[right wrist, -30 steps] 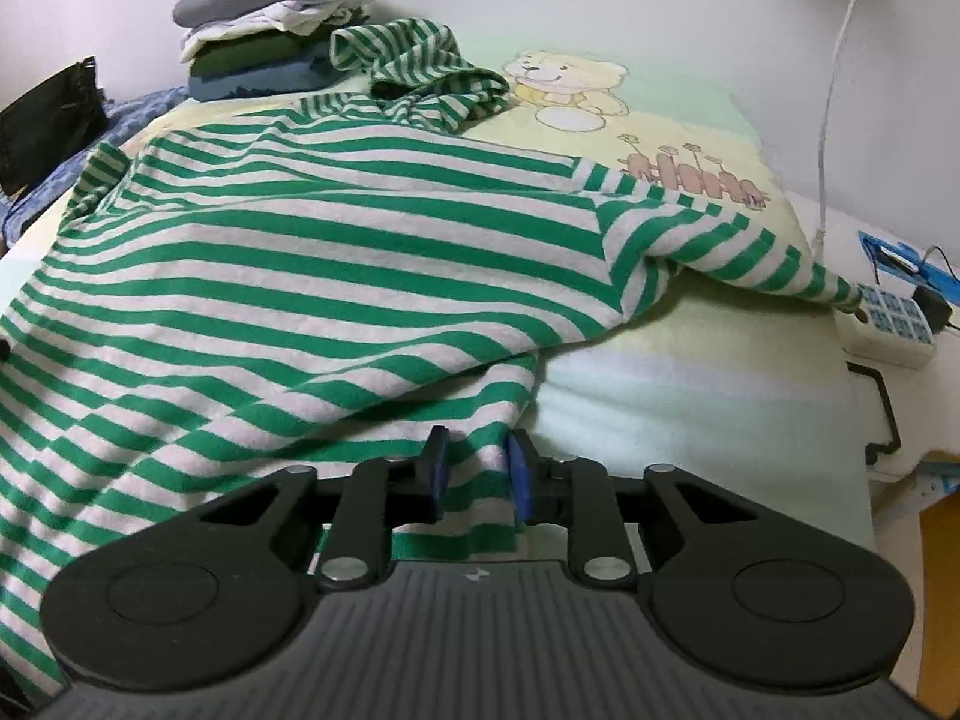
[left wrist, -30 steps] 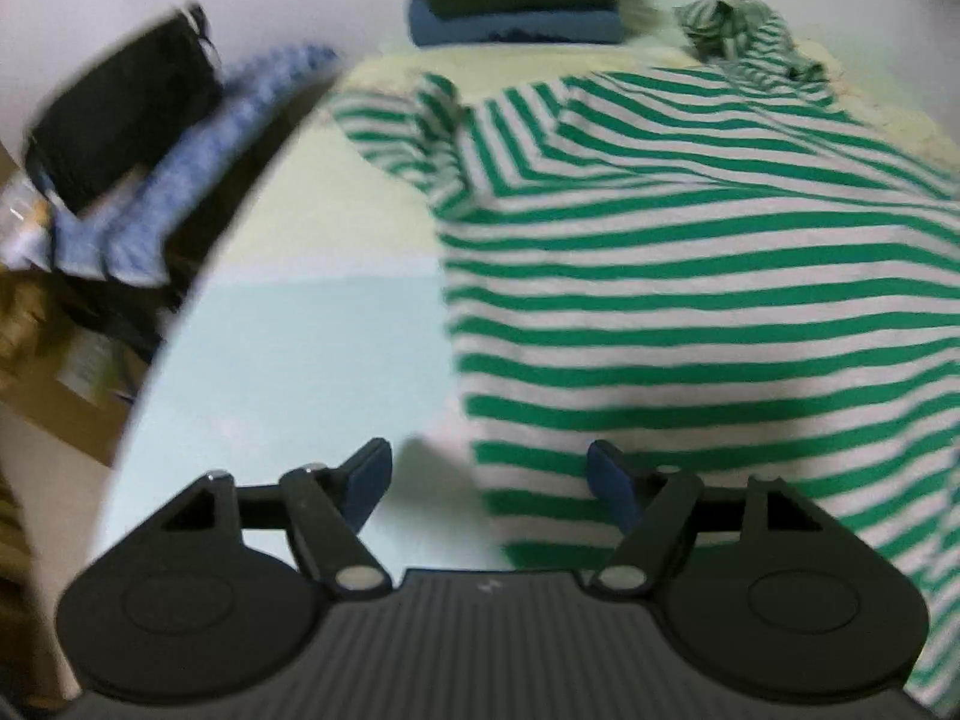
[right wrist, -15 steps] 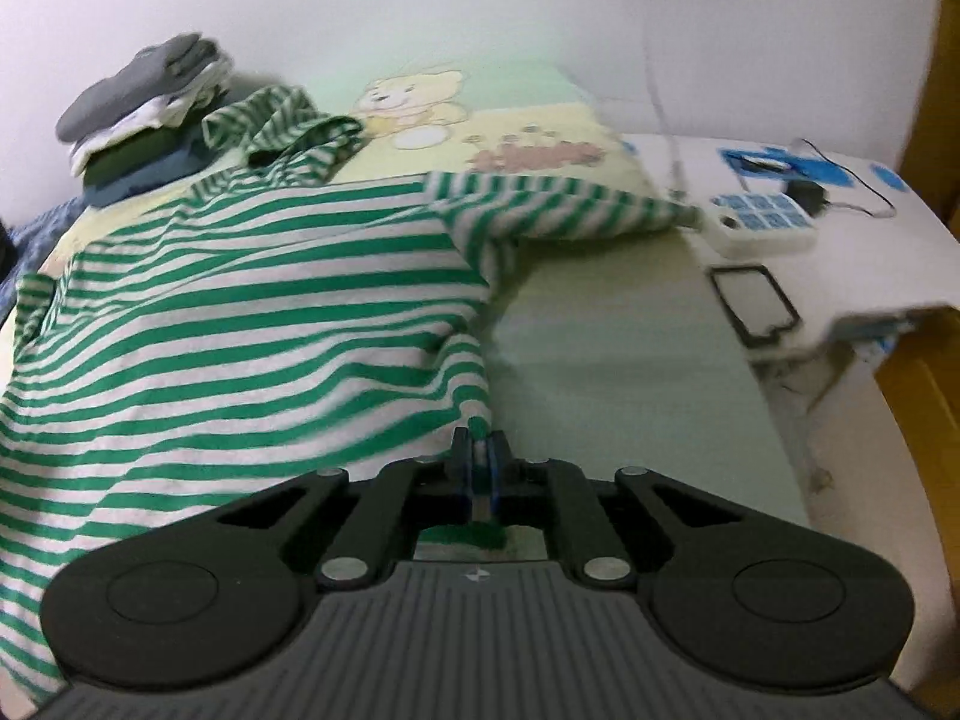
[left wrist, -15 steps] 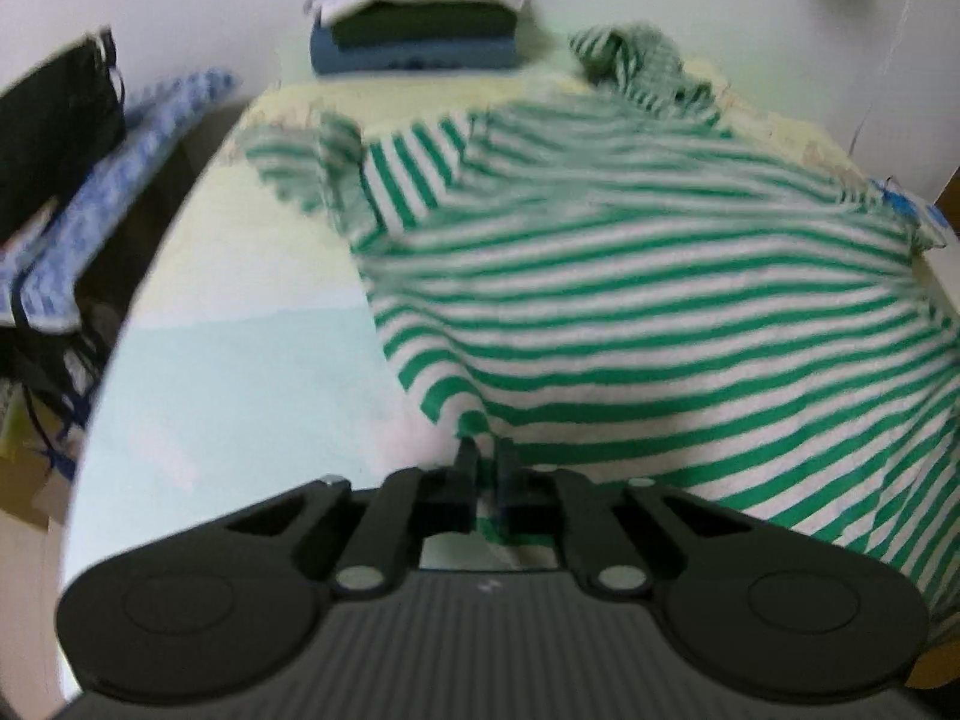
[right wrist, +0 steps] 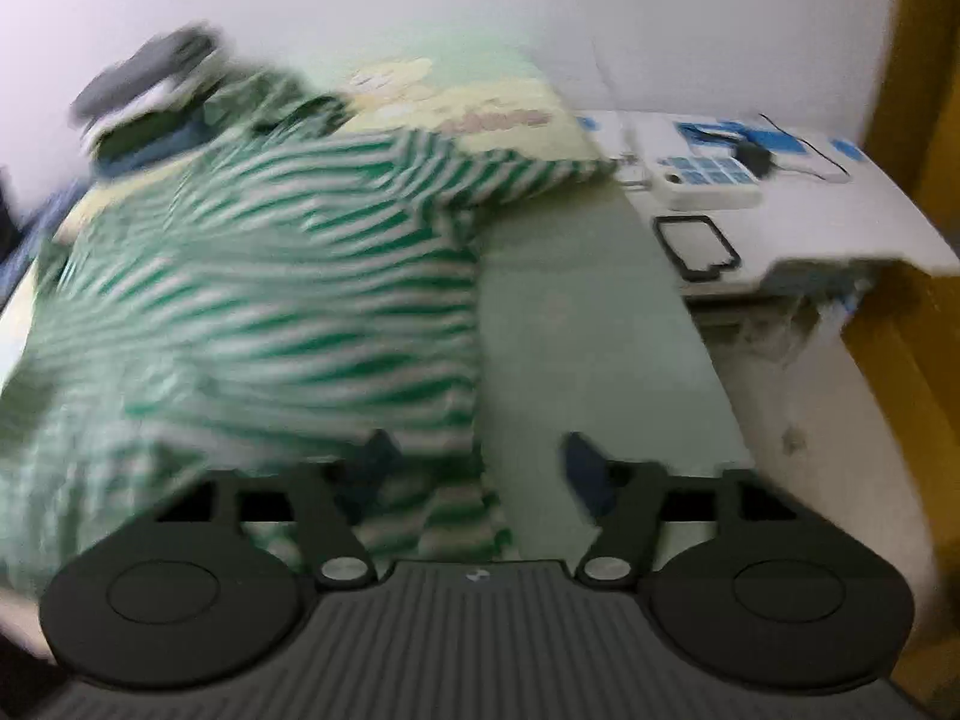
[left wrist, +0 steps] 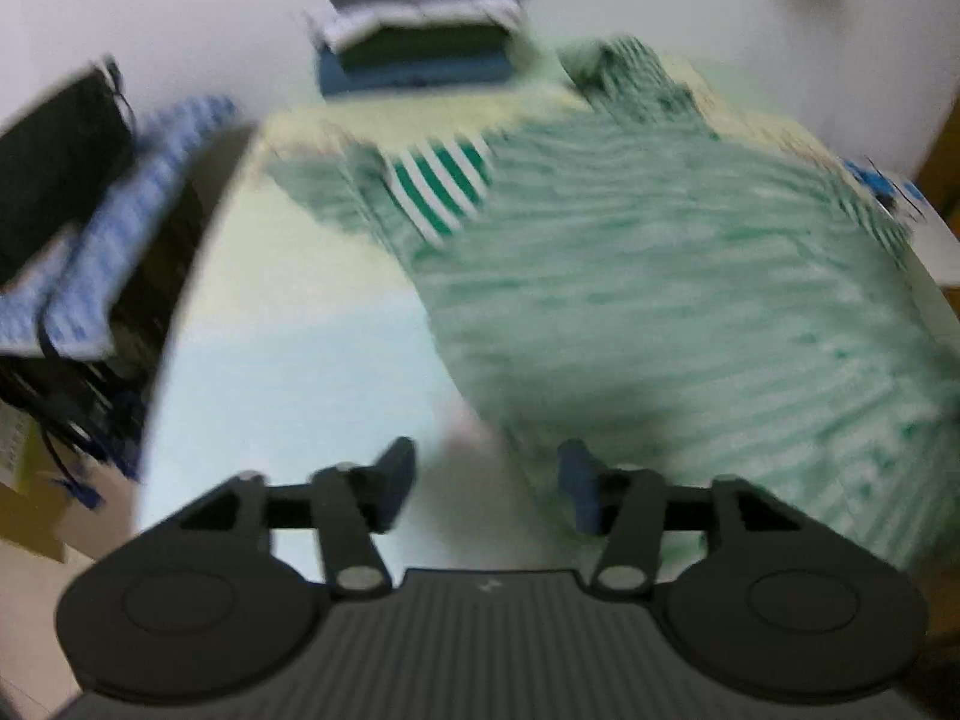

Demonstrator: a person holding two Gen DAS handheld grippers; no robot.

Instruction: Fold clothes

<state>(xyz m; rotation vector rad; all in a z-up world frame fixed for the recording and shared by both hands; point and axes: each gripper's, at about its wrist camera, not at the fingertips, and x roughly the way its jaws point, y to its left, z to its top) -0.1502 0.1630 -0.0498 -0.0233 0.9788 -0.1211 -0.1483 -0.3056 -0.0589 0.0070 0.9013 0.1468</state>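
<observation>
Both views blurred. Left gripper [left wrist: 486, 483] and right gripper [right wrist: 474, 474] jaws just opened wide, holding nothing; striped shirt [right wrist: 252, 300] hem lies between them at lower centre.

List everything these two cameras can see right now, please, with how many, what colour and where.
striped top: one, green and white, spread over the bed, one sleeve reaching toward the white strip
bed cover: one, pale yellow and pale green, under the top; bear print at the far end
pile of folded clothes: one pile, grey, white, dark green, blue, far end of the bed by the wall
blue patterned cloth: one, off the bed's left edge
black bag: one, far left
power strip: one, white with blue sockets, on the white surface right of the bed
left tongs: black with blue pads, just opened, nothing gripped
right tongs: black with blue pads, just opened, hem lying loose between them
</observation>
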